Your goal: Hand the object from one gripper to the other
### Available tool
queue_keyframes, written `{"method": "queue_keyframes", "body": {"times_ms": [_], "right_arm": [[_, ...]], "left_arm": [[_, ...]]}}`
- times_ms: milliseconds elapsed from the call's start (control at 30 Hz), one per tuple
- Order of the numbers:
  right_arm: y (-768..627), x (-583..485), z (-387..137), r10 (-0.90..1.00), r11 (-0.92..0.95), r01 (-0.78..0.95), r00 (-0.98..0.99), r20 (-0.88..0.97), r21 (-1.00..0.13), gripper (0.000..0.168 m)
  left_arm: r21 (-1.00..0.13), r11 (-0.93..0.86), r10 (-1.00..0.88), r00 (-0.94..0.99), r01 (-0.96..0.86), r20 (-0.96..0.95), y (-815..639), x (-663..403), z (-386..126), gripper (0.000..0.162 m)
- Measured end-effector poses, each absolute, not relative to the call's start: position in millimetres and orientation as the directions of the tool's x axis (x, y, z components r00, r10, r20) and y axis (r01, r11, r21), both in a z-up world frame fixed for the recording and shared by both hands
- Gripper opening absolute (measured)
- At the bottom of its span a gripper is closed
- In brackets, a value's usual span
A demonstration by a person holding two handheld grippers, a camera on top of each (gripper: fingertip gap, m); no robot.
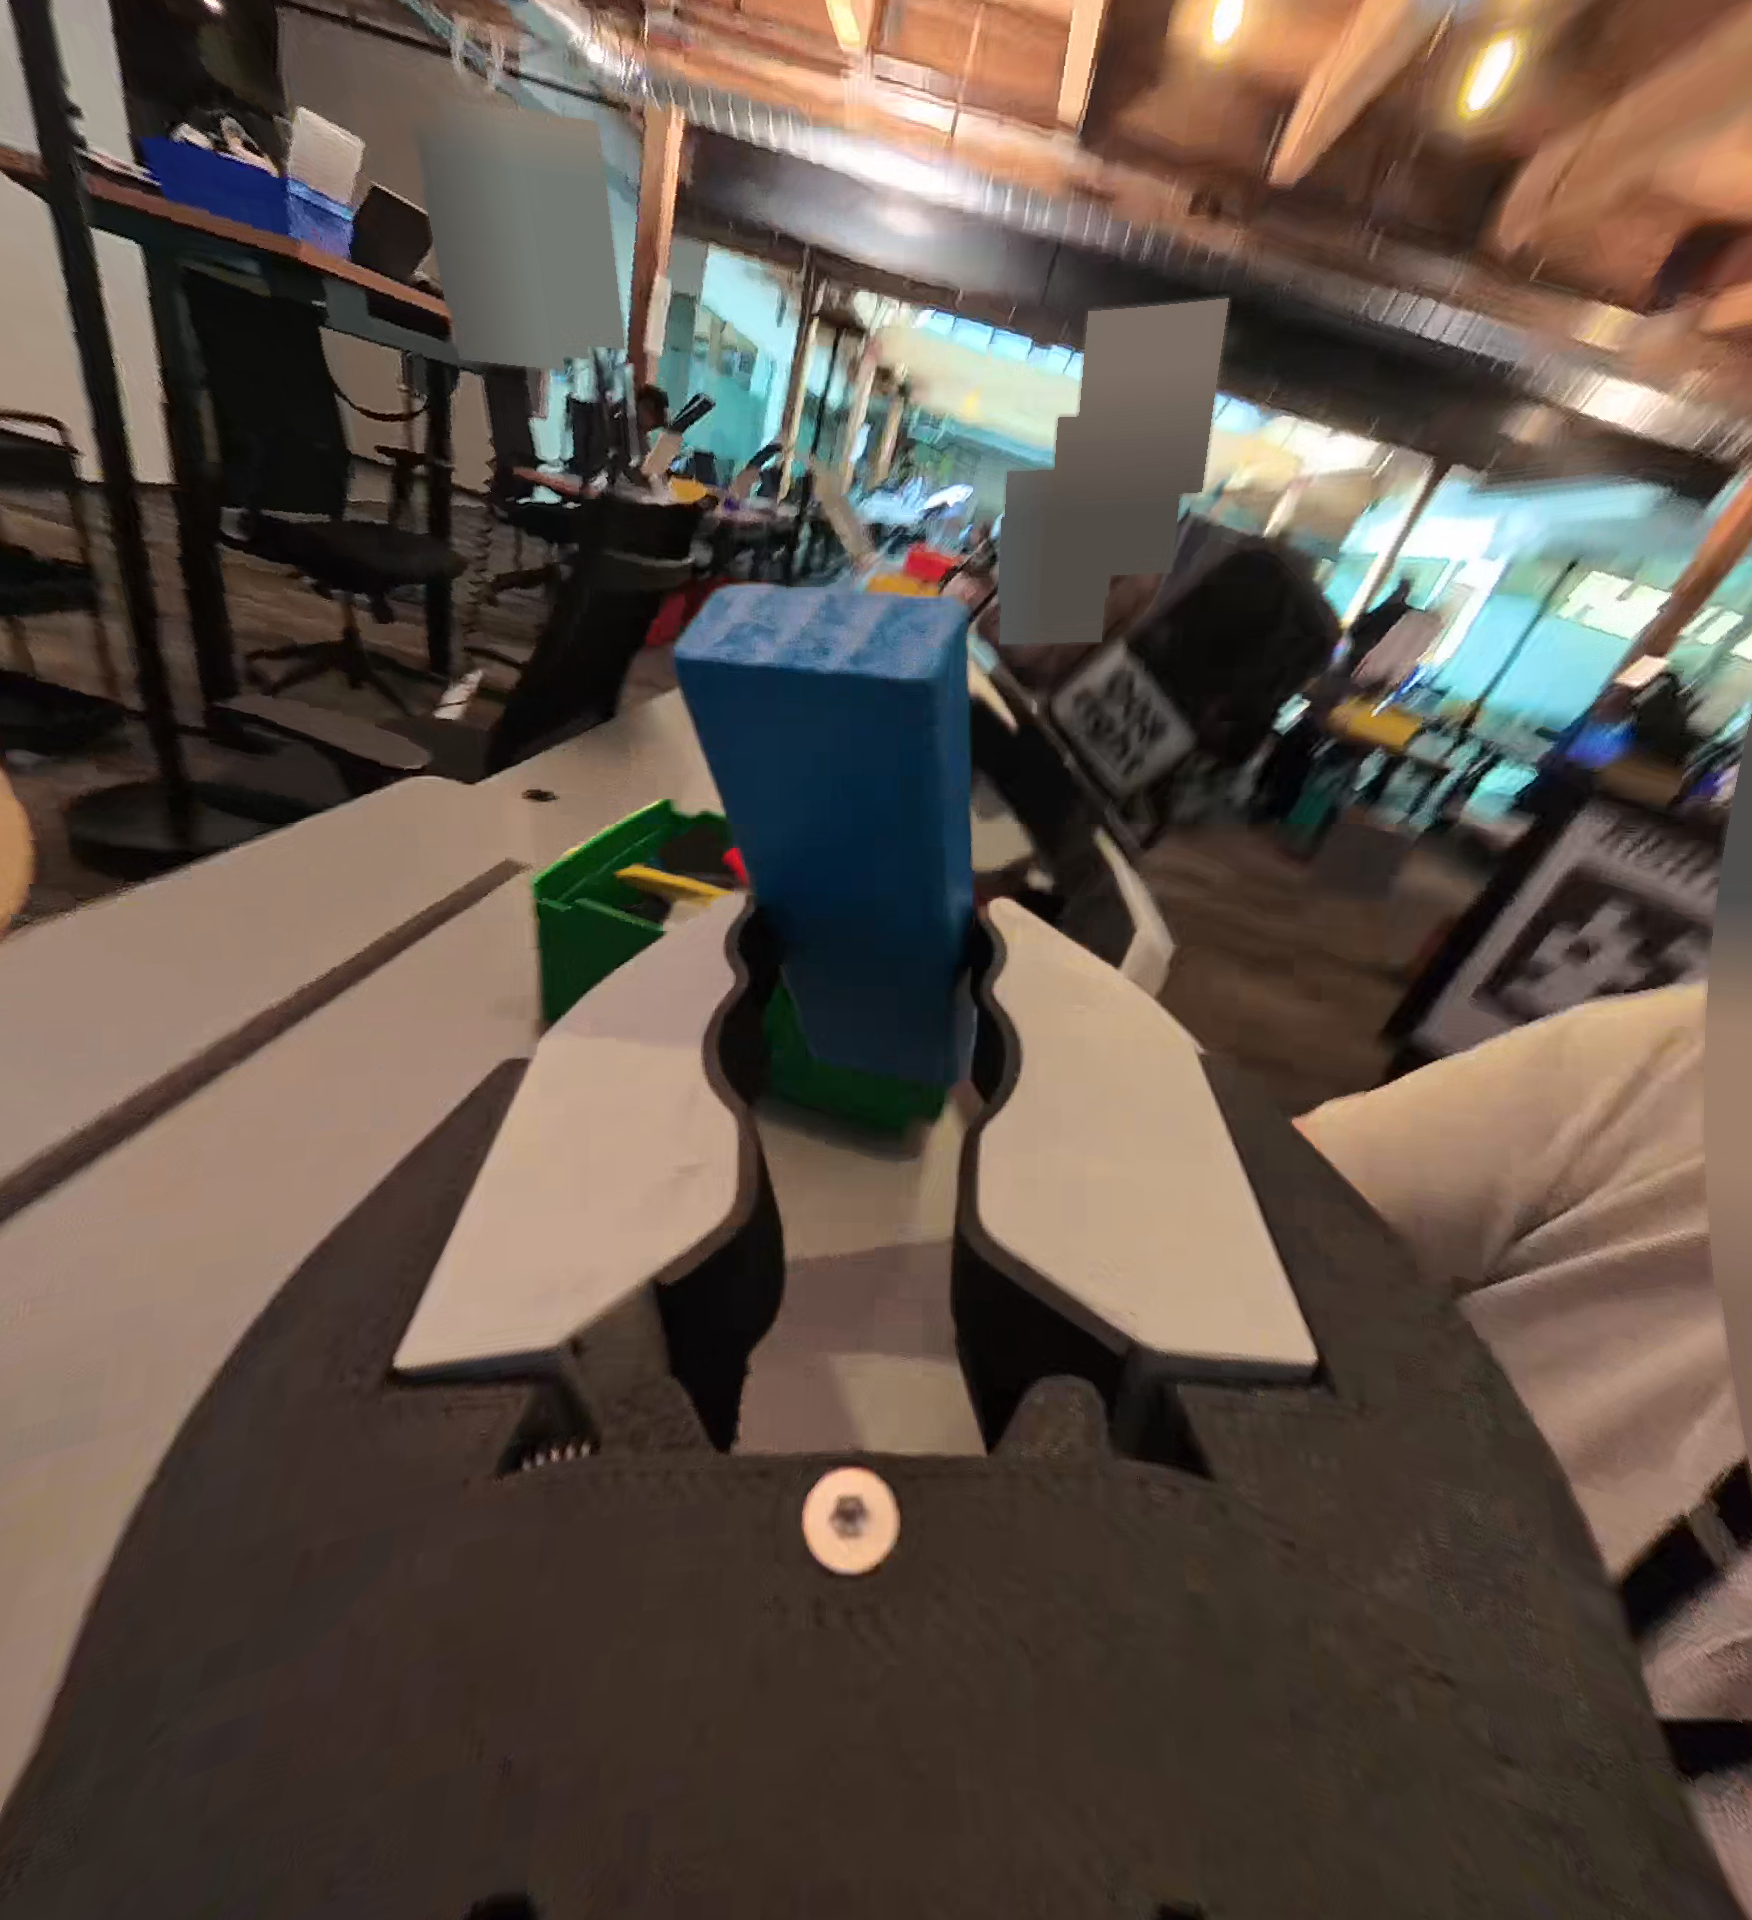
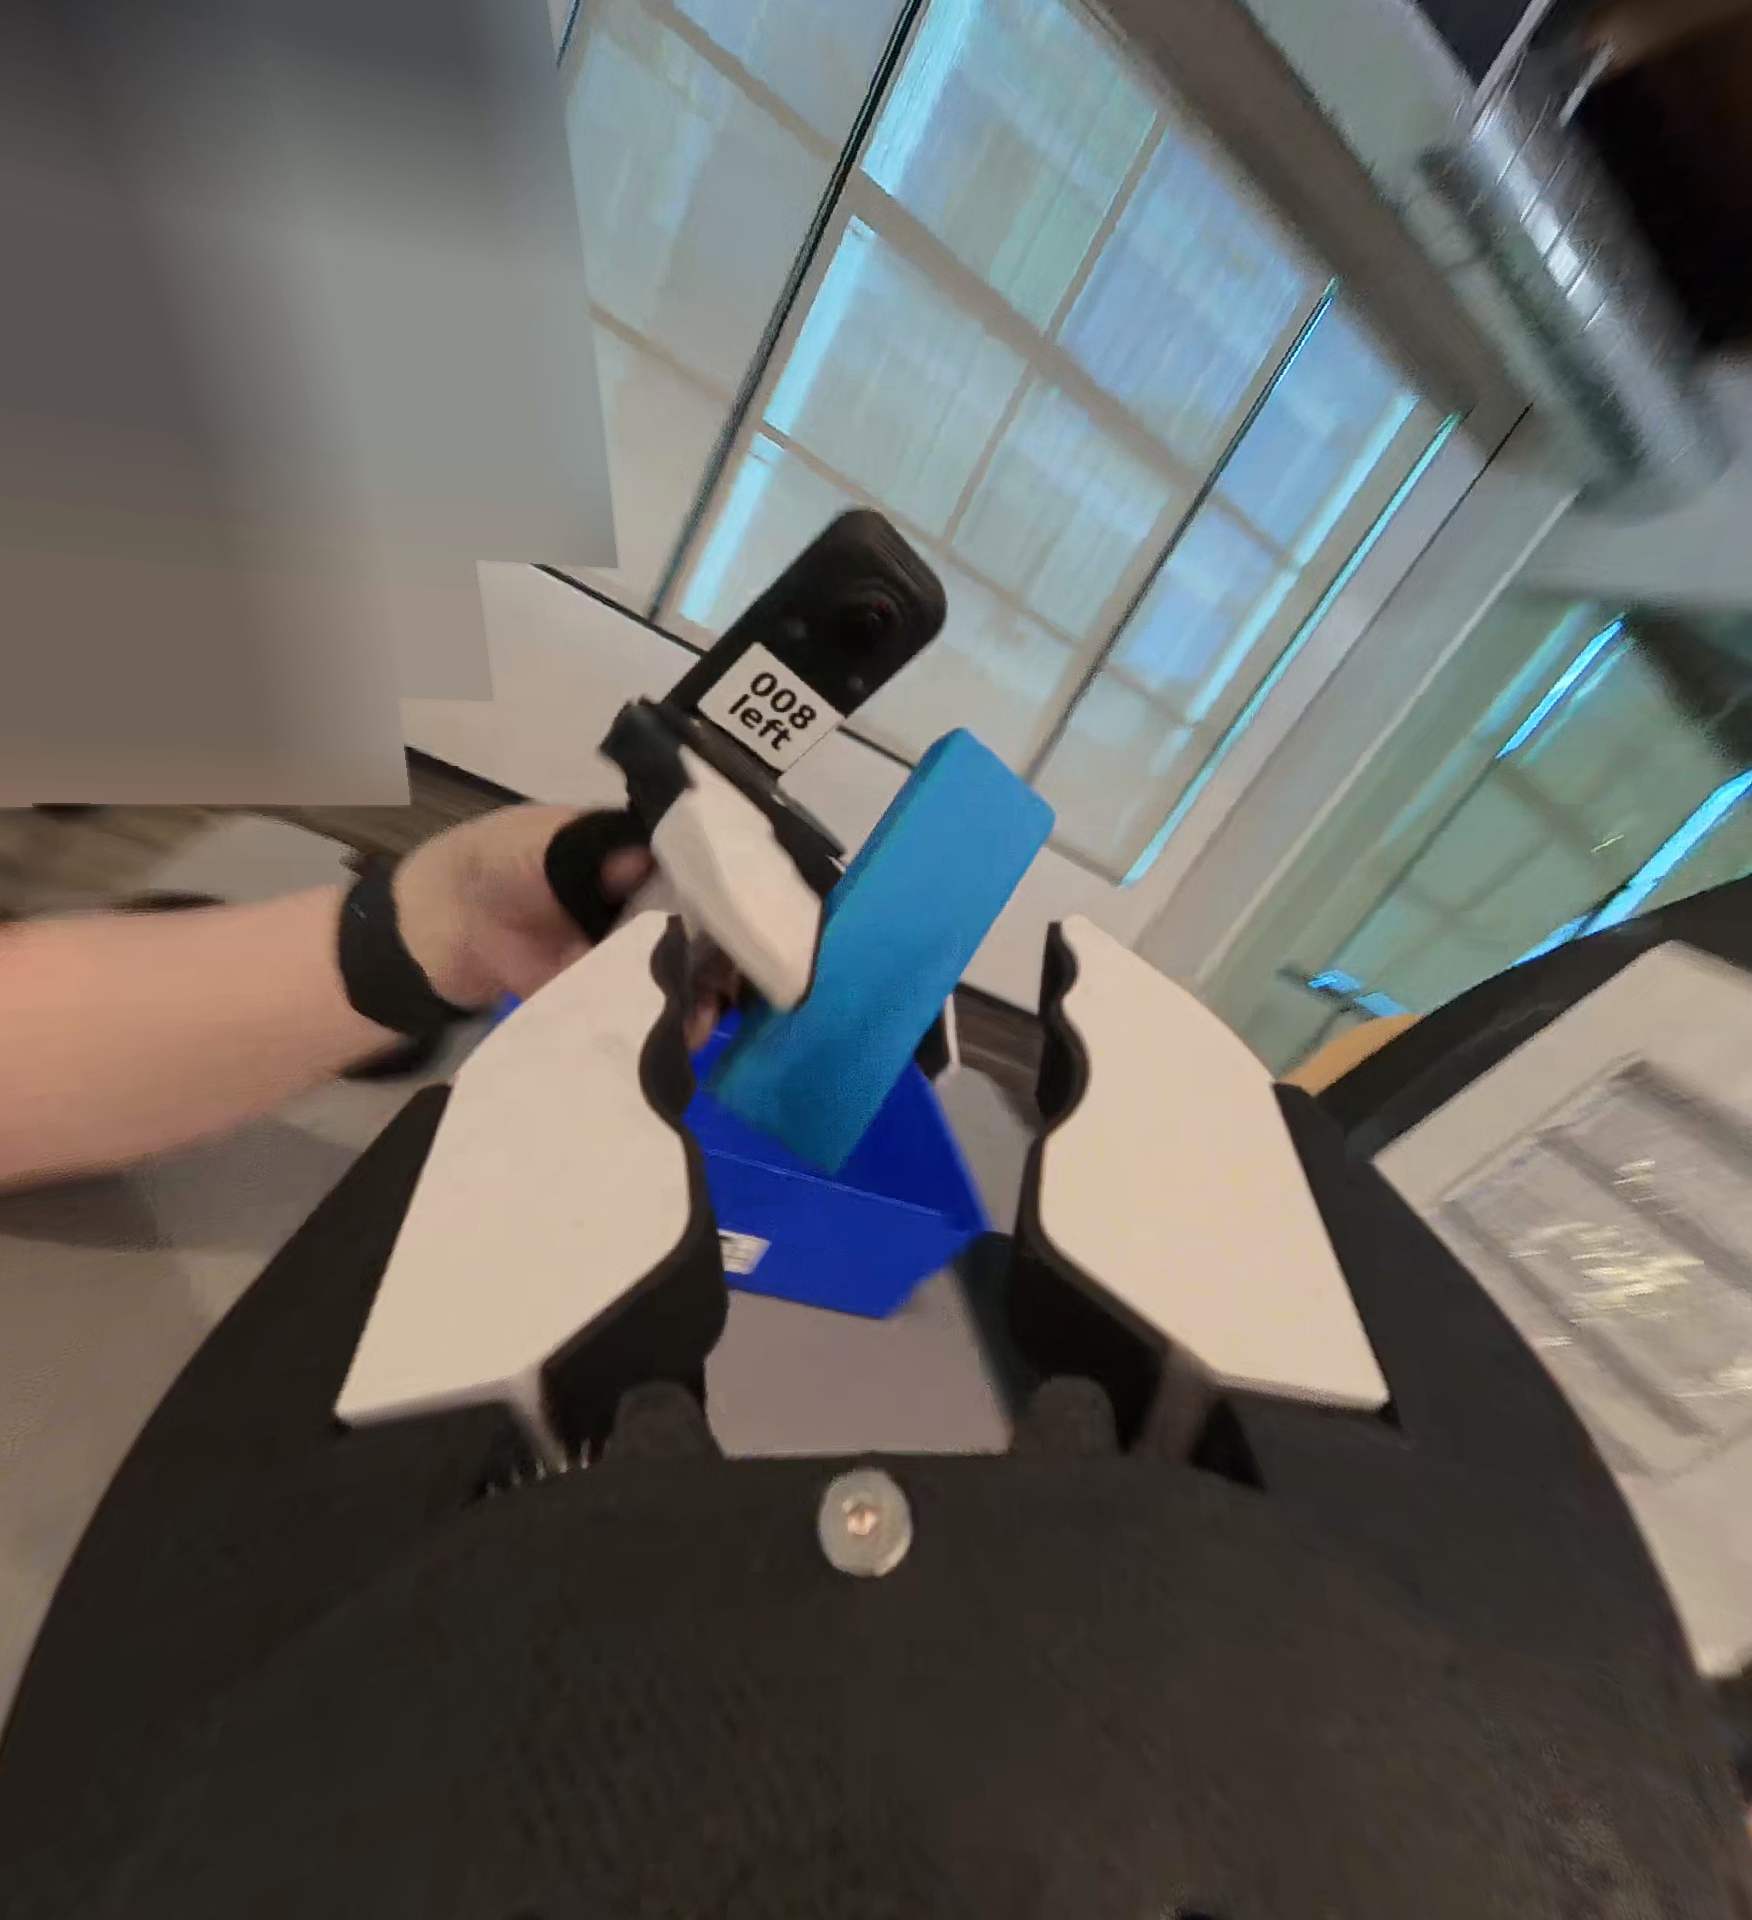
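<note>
Open office behind, grey table [image 1: 228,1039] below. Blue bin [image 2: 830,1226] and green bin [image 1: 591,925] resting there. Left gripper [image 1: 861,935] pinching upright blue block [image 1: 841,810]; right gripper [image 2: 856,971] spread, facing it.

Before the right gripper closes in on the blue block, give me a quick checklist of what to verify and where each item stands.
1. Left gripper has a firm hold on the blue block: ok, its fingers are shut on the lower part.
2. Right gripper is open wide enough for the block: ok, jaws stand well apart.
3. Free part of the block for a second grip: ok, the upper end sticks out clear of the left fingers.
4. Block lined up between the right fingers: not ok, it is tilted and lies ahead of the tips, not yet between them.
5. Blue bin below clear of the approach: cannot tell.
</note>
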State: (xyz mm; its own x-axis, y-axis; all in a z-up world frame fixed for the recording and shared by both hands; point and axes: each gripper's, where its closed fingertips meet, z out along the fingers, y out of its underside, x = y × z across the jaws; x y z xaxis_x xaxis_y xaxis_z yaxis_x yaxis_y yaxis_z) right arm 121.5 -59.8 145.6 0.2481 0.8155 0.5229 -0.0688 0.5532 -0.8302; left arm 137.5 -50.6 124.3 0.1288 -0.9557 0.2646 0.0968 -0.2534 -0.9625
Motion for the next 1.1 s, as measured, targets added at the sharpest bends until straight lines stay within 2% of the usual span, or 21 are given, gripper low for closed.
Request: {"method": "queue_keyframes", "body": {"times_ms": [100, 167, 267, 433, 500, 600, 700, 800, 867, 967, 1033, 1100], "right_arm": [[-52, 123, 141, 0.582, 0.761, 0.083, 0.350, 0.734, -0.644, 0.064], [-43, 118, 137, 0.458, 0.806, 0.194, 0.392, 0.798, -0.559, 0.061], [-35, 103, 132, 0.393, 0.809, 0.258, 0.430, 0.813, -0.528, 0.054], [-15, 101, 129, 0.238, 0.783, 0.406, 0.502, 0.831, -0.470, 0.026], [-16, 104, 134, 0.270, 0.772, 0.378, 0.533, 0.802, -0.511, 0.019], [-15, 111, 141, 0.466, 0.689, 0.234, 0.581, 0.667, -0.686, 0.017], [-3, 126, 148, 0.674, 0.503, 0.039, 0.607, 0.420, -0.864, 0.018], [13, 137, 144, 0.762, 0.314, -0.051, 0.609, 0.219, -0.948, 0.017], [20, 135, 135, 0.807, 0.208, -0.059, 0.574, 0.137, -0.976, 0.018], [10, 124, 128, 0.931, -0.083, -0.183, 0.337, -0.141, -0.980, 0.018], [1, 124, 130, 0.930, -0.310, -0.239, 0.123, -0.345, -0.920, 0.018], [-4, 131, 134, 0.881, -0.467, -0.248, -0.045, -0.471, -0.849, 0.017]], "left_arm": [[-0.859, -0.467, -0.879, -0.007, 0.207, 0.476, -41, 124, 134, 0.036], [-0.812, -0.517, -0.844, -0.004, 0.272, 0.536, -28, 118, 135, 0.036], [-0.781, -0.537, -0.820, 0.020, 0.319, 0.572, -17, 117, 133, 0.036], [-0.751, -0.564, -0.806, -0.029, 0.345, 0.592, -22, 120, 138, 0.036], [-0.749, -0.558, -0.810, -0.039, 0.358, 0.585, -22, 119, 142, 0.047], [-0.773, -0.485, -0.841, 0.026, 0.408, 0.541, -13, 107, 150, 0.064], [-0.858, -0.253, -0.872, 0.279, 0.447, 0.403, 4, 84, 156, 0.075], [-0.935, 0.003, -0.821, 0.534, 0.354, 0.199, 9, 70, 161, 0.082], [-0.967, 0.106, -0.759, 0.648, 0.232, 0.072, 10, 70, 160, 0.088], [-0.980, 0.197, -0.678, 0.727, 0.036, -0.109, 12, 76, 150, 0.101], [-0.979, 0.200, -0.714, 0.677, -0.047, -0.178, 4, 85, 142, 0.103], [-0.966, 0.230, -0.745, 0.619, -0.115, -0.251, -6, 89, 137, 0.100]]}}
